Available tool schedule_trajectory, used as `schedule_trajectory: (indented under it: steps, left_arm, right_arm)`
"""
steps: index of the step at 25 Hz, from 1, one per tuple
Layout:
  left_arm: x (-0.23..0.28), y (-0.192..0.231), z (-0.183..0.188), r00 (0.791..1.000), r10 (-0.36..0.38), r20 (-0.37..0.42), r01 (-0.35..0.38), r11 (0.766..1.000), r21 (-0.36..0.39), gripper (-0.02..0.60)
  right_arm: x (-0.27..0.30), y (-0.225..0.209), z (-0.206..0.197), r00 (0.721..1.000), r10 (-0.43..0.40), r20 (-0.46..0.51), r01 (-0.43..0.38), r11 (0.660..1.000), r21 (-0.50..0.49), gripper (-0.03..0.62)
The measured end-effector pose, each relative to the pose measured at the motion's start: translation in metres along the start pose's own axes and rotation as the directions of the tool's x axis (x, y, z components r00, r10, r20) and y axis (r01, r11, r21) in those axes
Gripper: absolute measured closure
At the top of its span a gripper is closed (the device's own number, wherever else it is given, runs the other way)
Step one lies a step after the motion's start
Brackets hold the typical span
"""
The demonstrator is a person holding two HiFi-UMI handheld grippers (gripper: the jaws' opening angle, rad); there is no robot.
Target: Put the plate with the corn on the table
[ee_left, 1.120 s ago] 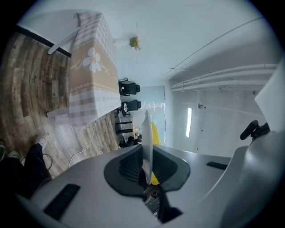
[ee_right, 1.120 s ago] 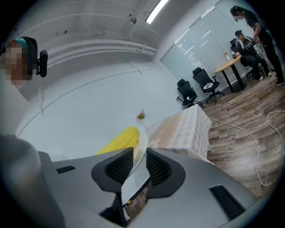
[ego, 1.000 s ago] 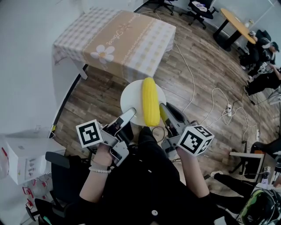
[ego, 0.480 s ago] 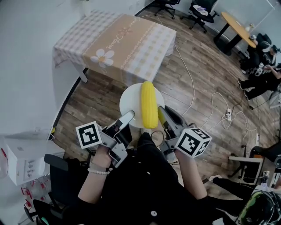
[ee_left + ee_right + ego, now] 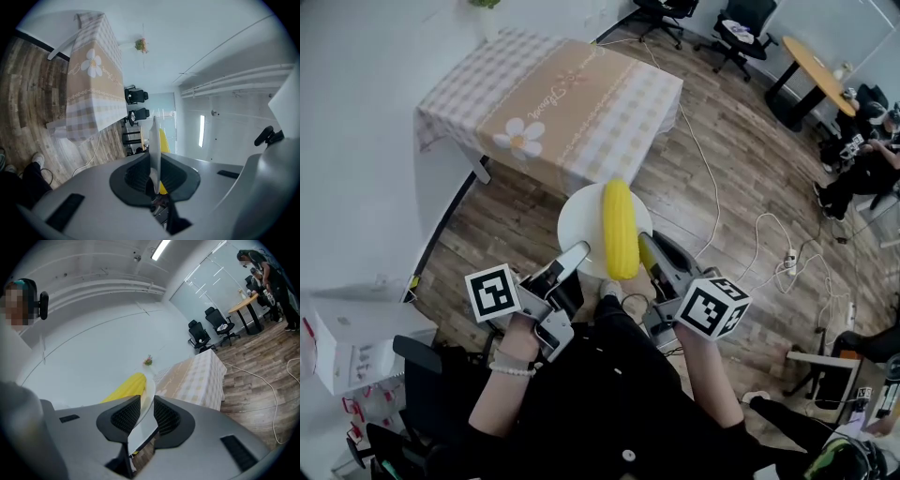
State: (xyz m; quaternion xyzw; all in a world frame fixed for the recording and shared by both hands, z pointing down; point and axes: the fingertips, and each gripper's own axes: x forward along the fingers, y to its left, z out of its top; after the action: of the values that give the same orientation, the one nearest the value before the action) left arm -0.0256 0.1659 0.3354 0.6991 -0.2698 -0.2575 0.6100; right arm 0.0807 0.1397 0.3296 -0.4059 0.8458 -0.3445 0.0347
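A white plate (image 5: 579, 217) with a yellow corn cob (image 5: 619, 230) lying on it is held up over the wooden floor, short of the table (image 5: 553, 94) with its checked, daisy-print cloth. My left gripper (image 5: 579, 253) is shut on the plate's near-left rim. My right gripper (image 5: 650, 249) is shut on the near-right rim. In the left gripper view the plate (image 5: 154, 140) stands edge-on between the pads of the left gripper (image 5: 154, 165), with the corn (image 5: 163, 139) behind it. In the right gripper view the right gripper (image 5: 146, 411) clamps the plate (image 5: 149, 399), with the corn (image 5: 125, 387) to the left.
A white cable (image 5: 705, 159) runs across the floor right of the table. Office chairs (image 5: 739, 28) and a round wooden table (image 5: 811, 58) stand at the back right, with seated people (image 5: 862, 155) beyond. A white box (image 5: 352, 342) sits at the near left beside the wall.
The cloth-covered table has shifted slightly lower and to the right in the head view. The plate with the corn stays gripped by both grippers.
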Motion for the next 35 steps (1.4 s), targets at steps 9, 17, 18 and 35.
schedule_trajectory:
  steps: [9,17,18,35]
  left_arm:
    - [0.039,0.001,0.026,0.999,0.011,0.045,-0.012,1.0,0.024,0.54]
    - [0.068,0.007,0.044,0.995,0.02,0.1,-0.022,1.0,0.02,0.54]
    - [0.072,0.007,0.045,0.994,0.02,0.107,-0.022,1.0,0.02,0.54]
    - [0.115,0.023,0.07,0.98,0.047,0.194,-0.048,0.999,-0.001,0.54]
  right_arm:
    - [0.03,-0.027,0.033,0.999,0.041,-0.032,-0.041,0.999,0.003,0.477]
    - [0.054,-0.049,0.055,0.993,0.084,-0.077,-0.085,0.996,-0.006,0.477]
    - [0.057,-0.052,0.058,0.993,0.09,-0.08,-0.09,0.996,-0.006,0.478]
    - [0.095,-0.09,0.087,0.977,0.151,-0.148,-0.154,0.988,-0.008,0.48]
